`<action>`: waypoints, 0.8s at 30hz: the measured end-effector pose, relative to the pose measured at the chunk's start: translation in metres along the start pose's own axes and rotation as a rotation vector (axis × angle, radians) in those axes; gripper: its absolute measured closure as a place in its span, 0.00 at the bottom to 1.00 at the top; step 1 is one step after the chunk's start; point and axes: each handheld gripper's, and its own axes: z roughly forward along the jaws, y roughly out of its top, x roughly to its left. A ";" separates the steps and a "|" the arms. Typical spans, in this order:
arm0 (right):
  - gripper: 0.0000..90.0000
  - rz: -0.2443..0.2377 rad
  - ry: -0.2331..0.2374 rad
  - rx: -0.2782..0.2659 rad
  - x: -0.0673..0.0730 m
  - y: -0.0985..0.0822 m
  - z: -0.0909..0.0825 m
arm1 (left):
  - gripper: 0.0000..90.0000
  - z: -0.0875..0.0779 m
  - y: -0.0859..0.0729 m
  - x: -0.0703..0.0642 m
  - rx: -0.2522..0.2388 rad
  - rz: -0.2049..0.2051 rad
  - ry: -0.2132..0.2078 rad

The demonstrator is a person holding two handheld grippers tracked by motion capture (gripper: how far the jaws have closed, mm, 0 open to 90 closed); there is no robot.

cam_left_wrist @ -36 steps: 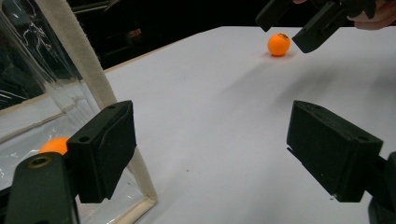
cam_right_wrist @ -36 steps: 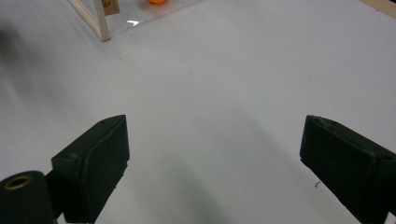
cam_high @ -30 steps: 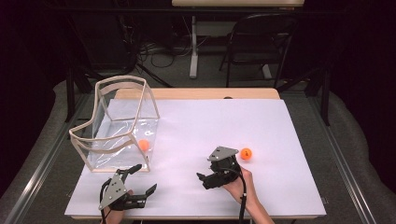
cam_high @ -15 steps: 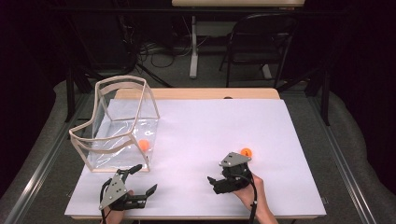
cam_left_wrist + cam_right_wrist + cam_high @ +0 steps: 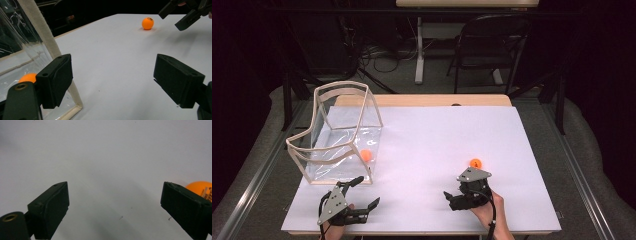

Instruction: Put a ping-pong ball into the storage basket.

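Ball point(image 5: 475, 163) on white table point(image 5: 437, 135) — dark room, perhaps carpeted.

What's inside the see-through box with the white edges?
One orange ball lies on the bottom of the clear box, near its front corner. The walls are see-through, so nothing else seems to be hiding inside. A second orange ball sits outside on the white table.

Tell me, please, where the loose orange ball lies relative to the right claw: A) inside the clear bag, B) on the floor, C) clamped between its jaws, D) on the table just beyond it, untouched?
D: the ball sits on the white table just past the right claw, whose open jaws hold nothing.
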 end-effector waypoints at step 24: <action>0.04 0.130 -0.132 0.019 -0.052 -0.013 0.000 | 0.18 0.000 0.001 -0.001 -0.004 0.008 -0.005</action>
